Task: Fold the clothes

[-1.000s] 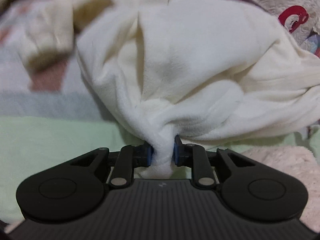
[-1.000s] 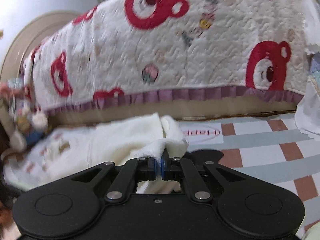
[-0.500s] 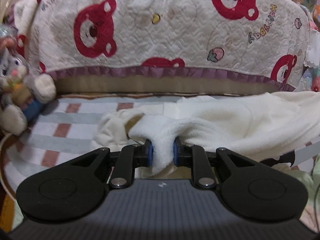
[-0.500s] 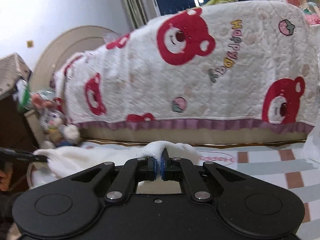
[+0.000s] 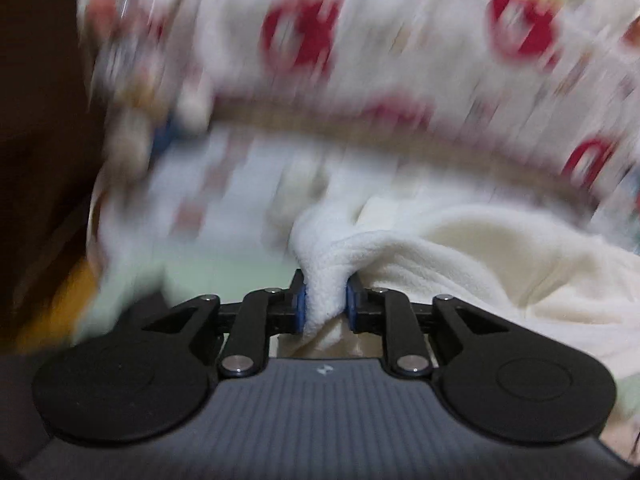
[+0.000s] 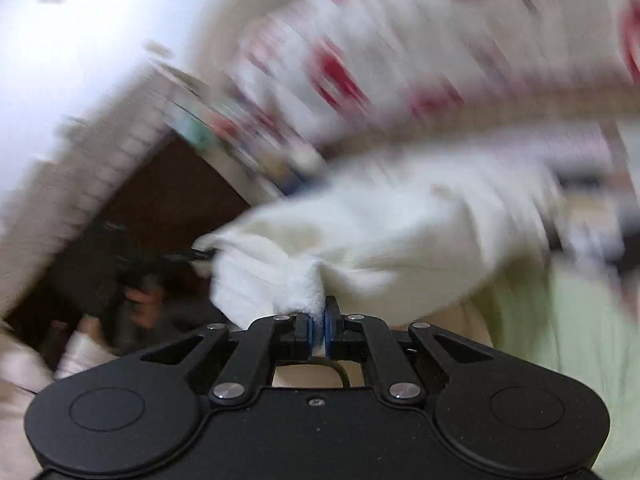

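- left claw [image 5: 325,307] is clamped on a thick bunch of the cream fleece garment [image 5: 480,264], jaws easing open a touch
- fleece trails off to the right of frame, long axis roughly sideways
- right claw [image 6: 318,330] pinches a thin fold of it, jaws easing apart; cloth spreads across mid-frame
- bear-print quilt [image 5: 360,40] behind, all blurry

Left wrist view: a bunched fold of the fleece garment [image 5: 460,256] sits between the 2 fingers of the left gripper [image 5: 325,304], whose jaws are opening; the rest of the garment spreads to the right of the fingers and beyond them. Ahead of the fingertips lies the bed surface [image 5: 224,268]; behind it, farther ahead, rises the quilt-covered headboard [image 5: 400,40].

Right wrist view: the right gripper [image 6: 318,328] — its jaws opening — has an edge of the garment [image 6: 400,220] between its 2 fingers. The garment extends ahead and to both sides. Left of the fingers, the far corner meets the other gripper [image 6: 176,257], with a hand [image 6: 142,304] behind it. Bedding [image 6: 580,320] lies right of the fingers.
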Tool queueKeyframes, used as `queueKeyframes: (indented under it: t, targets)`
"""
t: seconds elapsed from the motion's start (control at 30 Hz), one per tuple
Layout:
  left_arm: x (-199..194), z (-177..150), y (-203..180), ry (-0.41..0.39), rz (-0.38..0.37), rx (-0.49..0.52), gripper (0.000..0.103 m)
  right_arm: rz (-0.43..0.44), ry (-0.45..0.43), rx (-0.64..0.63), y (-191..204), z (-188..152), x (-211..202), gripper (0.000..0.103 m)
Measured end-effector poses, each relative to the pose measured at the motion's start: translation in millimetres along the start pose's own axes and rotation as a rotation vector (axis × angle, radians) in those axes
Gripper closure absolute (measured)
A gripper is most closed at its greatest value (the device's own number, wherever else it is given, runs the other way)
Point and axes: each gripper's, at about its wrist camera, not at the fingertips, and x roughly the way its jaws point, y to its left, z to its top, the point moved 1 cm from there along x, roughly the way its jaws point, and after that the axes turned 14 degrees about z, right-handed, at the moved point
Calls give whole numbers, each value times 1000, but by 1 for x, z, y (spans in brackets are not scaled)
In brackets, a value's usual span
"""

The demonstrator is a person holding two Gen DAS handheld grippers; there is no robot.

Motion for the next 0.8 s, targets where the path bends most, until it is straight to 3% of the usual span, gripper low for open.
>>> queueKeyframes:
  t: [0.03,0.07,0.13,0.23,0.37,0.47,0.6,0.77,0.8]
  targets:
    - [17,-11,3,88,26,-2,83,-43,35,31,-12,-8,8,95]
    - [26,-19,5,124,38,-1,83,-59,53,58,-19,-12,12,95]
    - [23,-20,10,116,30,-12,83,-33,65,90,-24,-12,13,95]
    - [-4,0,19,11,30,-34,83,21,77,33,-10,2,7,94]
    - [-28,23,13,-86,8,-3,81,13,53,-44,6,19,-3,94]
    - [-26,24,-11,-86,-72,97,61,-53,81,-108,11,23,-6,89]
    - [-10,12,-64,-38,-144,299,58,-188,129,-245,27,30,-15,59]
    - [1,-3,-125,-38,-240,510,52,-135,154,-328,43,55,-1,59]
    - [2,-5,-135,-55,-242,559,46,-110,178,-354,47,57,10,58]
